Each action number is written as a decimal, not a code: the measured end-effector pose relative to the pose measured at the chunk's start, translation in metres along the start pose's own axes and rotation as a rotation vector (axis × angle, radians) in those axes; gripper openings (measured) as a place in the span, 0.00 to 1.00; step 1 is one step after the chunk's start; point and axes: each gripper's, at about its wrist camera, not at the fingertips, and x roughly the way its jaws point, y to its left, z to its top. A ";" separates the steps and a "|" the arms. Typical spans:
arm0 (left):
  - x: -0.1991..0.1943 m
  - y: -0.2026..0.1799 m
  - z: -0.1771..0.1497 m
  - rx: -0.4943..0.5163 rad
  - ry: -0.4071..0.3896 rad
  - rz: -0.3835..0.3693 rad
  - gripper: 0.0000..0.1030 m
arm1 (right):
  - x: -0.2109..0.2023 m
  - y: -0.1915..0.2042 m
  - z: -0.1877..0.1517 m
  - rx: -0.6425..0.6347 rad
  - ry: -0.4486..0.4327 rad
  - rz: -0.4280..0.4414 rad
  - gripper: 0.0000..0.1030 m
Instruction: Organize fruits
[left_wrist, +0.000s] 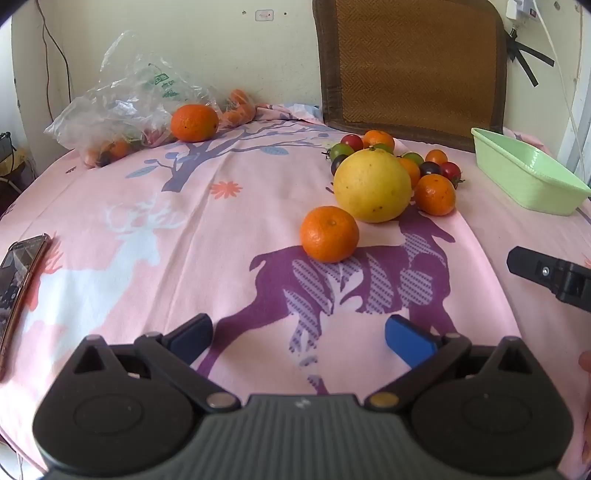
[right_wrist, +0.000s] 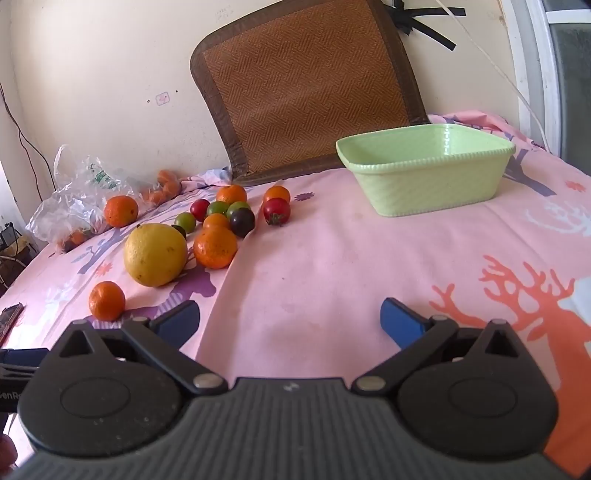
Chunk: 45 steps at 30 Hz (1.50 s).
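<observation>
I have both grippers spread wide with nothing between the pads: the left gripper (left_wrist: 299, 338) hangs over the pink printed cloth (left_wrist: 147, 221) just short of the nearest mandarin (left_wrist: 329, 234), and the right gripper (right_wrist: 290, 319) points at bare cloth between the fruit pile and the green basin (right_wrist: 424, 173). The basin looks empty and sits far right, well apart from the fruit.

My worries from here:

- The fruit is round and the cloth looks soft and creased. If I nudge the near mandarin before the pads close, I expect it to roll away left or off the near edge.
- The big yellow citrus (left_wrist: 372, 184) touches or nearly touches a mandarin (left_wrist: 434, 194) on its right. It looks wide for the pads, so an off-centre grip could squirt it out and scatter the neighbours.
- The cherry tomatoes (right_wrist: 276, 210) behind are small and soft; too hard a pinch would burst them, and their tight clustering leaves little room for a pad.
- The two grippers are close; the right one's finger (left_wrist: 546, 275) already shows at the edge of the left view, so reaching for the same pile risks a clash.
- A phone (left_wrist: 18, 280) lies at the near left edge, within reach of a careless swing.
</observation>
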 end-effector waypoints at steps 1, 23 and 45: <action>0.000 0.000 0.000 0.000 -0.001 0.000 1.00 | 0.000 0.000 0.000 -0.012 0.005 -0.003 1.00; -0.008 -0.002 0.000 0.004 0.040 -0.002 1.00 | 0.002 0.004 0.001 -0.075 0.018 -0.018 1.00; -0.008 -0.003 0.000 0.003 0.037 0.000 1.00 | 0.001 0.005 0.000 -0.076 0.016 -0.018 1.00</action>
